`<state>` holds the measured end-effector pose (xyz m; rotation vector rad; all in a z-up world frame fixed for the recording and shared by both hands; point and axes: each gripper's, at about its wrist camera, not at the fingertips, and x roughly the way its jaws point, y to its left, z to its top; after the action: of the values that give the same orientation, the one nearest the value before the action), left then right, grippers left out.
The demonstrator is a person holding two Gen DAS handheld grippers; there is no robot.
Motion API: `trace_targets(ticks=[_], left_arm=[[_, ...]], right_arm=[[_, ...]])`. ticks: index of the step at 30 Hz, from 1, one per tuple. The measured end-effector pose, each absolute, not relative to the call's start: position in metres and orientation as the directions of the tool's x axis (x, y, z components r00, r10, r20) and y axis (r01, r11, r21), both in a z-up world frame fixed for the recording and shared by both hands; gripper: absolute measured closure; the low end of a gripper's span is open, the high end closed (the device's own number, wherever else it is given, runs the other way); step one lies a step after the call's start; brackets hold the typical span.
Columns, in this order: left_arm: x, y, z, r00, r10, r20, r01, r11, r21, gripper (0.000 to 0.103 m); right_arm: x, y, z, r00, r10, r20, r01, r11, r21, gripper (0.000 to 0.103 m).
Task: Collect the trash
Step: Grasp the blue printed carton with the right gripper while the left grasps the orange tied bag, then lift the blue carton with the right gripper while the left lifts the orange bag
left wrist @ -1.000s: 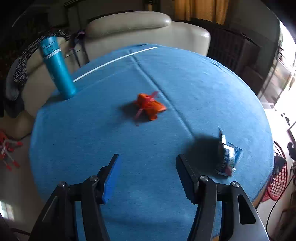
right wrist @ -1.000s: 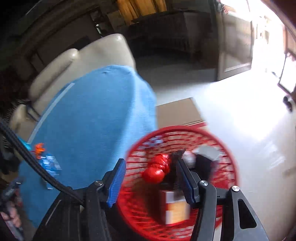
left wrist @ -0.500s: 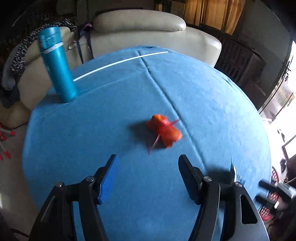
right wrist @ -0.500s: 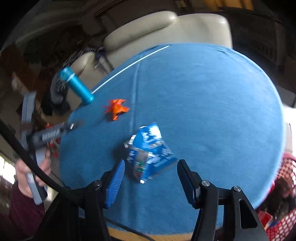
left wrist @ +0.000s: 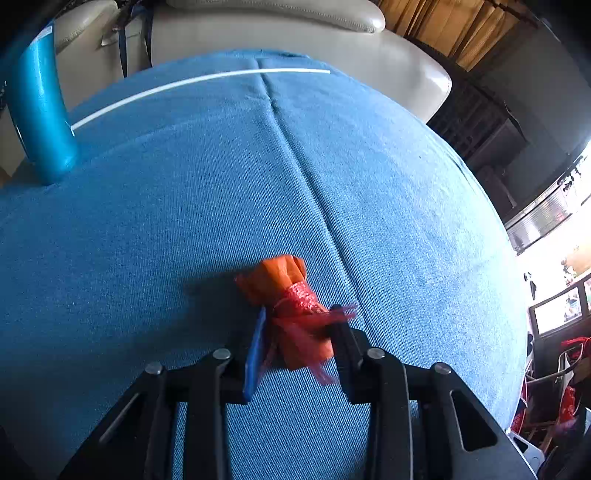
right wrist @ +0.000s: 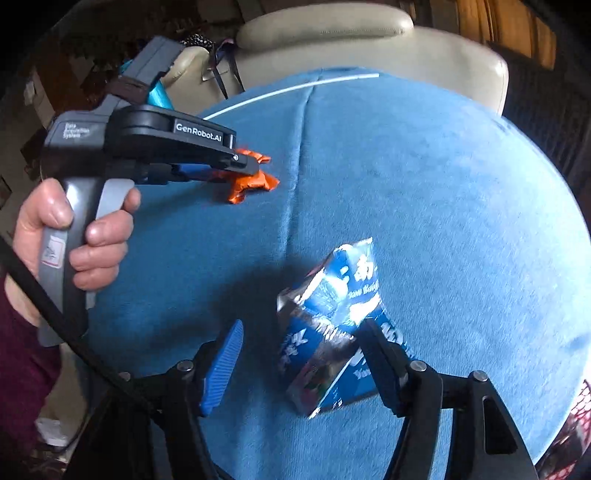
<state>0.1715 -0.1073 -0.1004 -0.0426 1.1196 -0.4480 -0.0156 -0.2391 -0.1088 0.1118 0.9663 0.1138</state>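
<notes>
On the bench (left wrist: pixel 184 229), under its blue cloth, the orange wrapper (left wrist: pixel 291 314) lies just on the near side of the cloth's centre seam (left wrist: pixel 295 155). The left tongs (left wrist: pixel 295 332) have it between their jaws, which are closing; both pads appear to touch its sides, so it is clamped or very nearly so.

The blue snack packet (right wrist: pixel 332 325) lies nearer the bench edge than the orange wrapper, to the right of the seam. The right tongs (right wrist: pixel 299 350) straddle it and are closing; the right-side finger presses on the foil, while a clear gap remains between the packet and the blue pad on the other side, so the packet is not yet gripped.

A teal bottle (left wrist: pixel 40 110) stands upright at the far left of the bench, well apart from both pieces of trash. A cream sofa (left wrist: pixel 295 33) sits beyond the far edge. Nothing lies between either tongs and its item.

Only the right wrist view shows the person's hand (right wrist: pixel 77 229) around the left tool's grey handle, a dark red sleeve (right wrist: pixel 22 369), and a sliver of red basket (right wrist: pixel 576 413) at the bench's right edge.
</notes>
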Motion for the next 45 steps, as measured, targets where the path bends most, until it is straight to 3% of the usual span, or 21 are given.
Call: trace_targets(ticks=[6, 7, 8, 13, 19, 21, 22, 23, 24, 25, 26, 37, 38, 40, 45], left_arm=[[0.155, -0.102, -0.093, 0.391, -0.363, -0.846, 0.356, 0.907, -0.225, 0.080], [0.151, -0.100, -0.091, 0.398, -0.353, -0.847, 0.360, 0.909, -0.210, 0.087], [0.146, -0.097, -0.090, 0.401, -0.346, -0.848, 0.362, 0.910, -0.200, 0.102], [0.113, -0.088, -0.080, 0.432, -0.328, -0.840, 0.390, 0.908, -0.154, 0.102], [0.108, -0.070, -0.068, 0.425, -0.340, -0.839, 0.362, 0.913, -0.186, 0.102], [0.111, -0.069, -0.065, 0.429, -0.336, -0.838, 0.347, 0.918, -0.190, 0.101], [0.112, -0.068, -0.063, 0.427, -0.337, -0.839, 0.343, 0.919, -0.195, 0.092], [0.112, -0.066, -0.062, 0.424, -0.338, -0.840, 0.337, 0.920, -0.200, 0.073], [0.111, -0.065, -0.061, 0.428, -0.337, -0.839, 0.326, 0.923, -0.205, 0.062], [0.110, -0.063, -0.060, 0.442, -0.332, -0.833, 0.310, 0.928, -0.205, 0.044], [0.108, -0.062, -0.060, 0.455, -0.325, -0.829, 0.296, 0.933, -0.203, 0.040], [0.124, -0.090, -0.101, 0.363, -0.241, -0.900, 0.144, 0.969, -0.202, 0.041], [0.125, -0.092, -0.104, 0.367, -0.240, -0.899, 0.146, 0.969, -0.199, 0.050], [0.124, -0.096, -0.106, 0.388, -0.241, -0.890, 0.160, 0.968, -0.193, 0.057], [0.113, -0.100, -0.099, 0.411, -0.255, -0.876, 0.220, 0.959, -0.176, 0.064]], right_arm=[[-0.020, -0.247, -0.105, 0.571, 0.186, -0.799, -0.049, 0.980, 0.192, 0.059], [-0.023, -0.249, -0.103, 0.578, 0.191, -0.793, -0.049, 0.979, 0.200, 0.059], [-0.028, -0.252, -0.100, 0.586, 0.200, -0.785, -0.048, 0.976, 0.213, 0.059], [-0.044, -0.270, -0.082, 0.633, 0.217, -0.743, -0.033, 0.967, 0.254, 0.059], [-0.072, -0.290, -0.064, 0.682, 0.208, -0.701, -0.002, 0.959, 0.283, 0.059], [-0.081, -0.298, -0.064, 0.691, 0.200, -0.694, 0.013, 0.957, 0.289, 0.059], [-0.087, -0.302, -0.065, 0.693, 0.197, -0.694, 0.023, 0.955, 0.294, 0.059], [-0.092, -0.307, -0.066, 0.693, 0.195, -0.694, 0.035, 0.952, 0.304, 0.059], [-0.094, -0.309, -0.067, 0.694, 0.192, -0.693, 0.044, 0.951, 0.307, 0.059], [-0.098, -0.314, -0.068, 0.697, 0.186, -0.692, 0.057, 0.948, 0.312, 0.059], [-0.101, -0.318, -0.068, 0.699, 0.183, -0.691, 0.065, 0.946, 0.317, 0.059], [-0.110, -0.326, -0.072, 0.702, 0.216, -0.678, 0.060, 0.932, 0.358, 0.059], [-0.110, -0.325, -0.073, 0.701, 0.218, -0.679, 0.057, 0.932, 0.359, 0.059], [-0.113, -0.325, -0.075, 0.699, 0.220, -0.680, 0.057, 0.931, 0.360, 0.059], [-0.115, -0.331, -0.074, 0.710, 0.218, -0.670, 0.069, 0.925, 0.374, 0.059]])
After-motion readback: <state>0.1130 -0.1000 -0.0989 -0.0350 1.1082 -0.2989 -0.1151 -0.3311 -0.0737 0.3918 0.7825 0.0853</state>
